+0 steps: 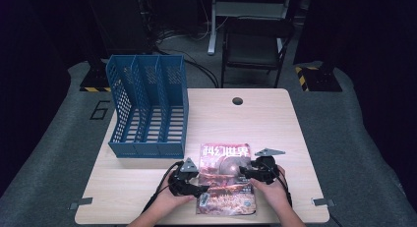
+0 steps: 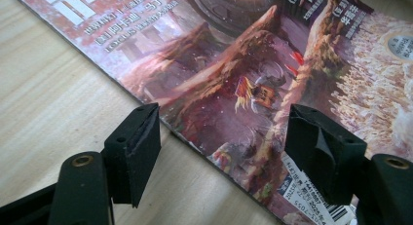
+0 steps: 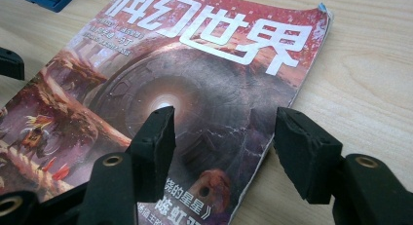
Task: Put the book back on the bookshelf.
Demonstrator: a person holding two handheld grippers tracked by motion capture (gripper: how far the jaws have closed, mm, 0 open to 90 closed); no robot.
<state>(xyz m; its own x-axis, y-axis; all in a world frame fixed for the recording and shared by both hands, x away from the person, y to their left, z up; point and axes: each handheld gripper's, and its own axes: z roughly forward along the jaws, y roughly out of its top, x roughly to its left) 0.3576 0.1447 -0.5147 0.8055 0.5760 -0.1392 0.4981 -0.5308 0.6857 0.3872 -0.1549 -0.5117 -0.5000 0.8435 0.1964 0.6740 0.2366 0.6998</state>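
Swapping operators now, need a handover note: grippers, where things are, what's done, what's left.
Left gripper: open, jaws straddling the magazine's left edge, not clamped.
Right gripper: open wide, jaws astride the magazine's right edge, nothing pinched.
Magazine: lies flat, cover up, at the near middle of the table.
Blue file rack: stands at the table's far left, its three slots look empty.
Done: both grippers lined up on the magazine's side edges.
Left: probably close on the edges, lift, and slot the magazine into the rack; that goal is my guess.
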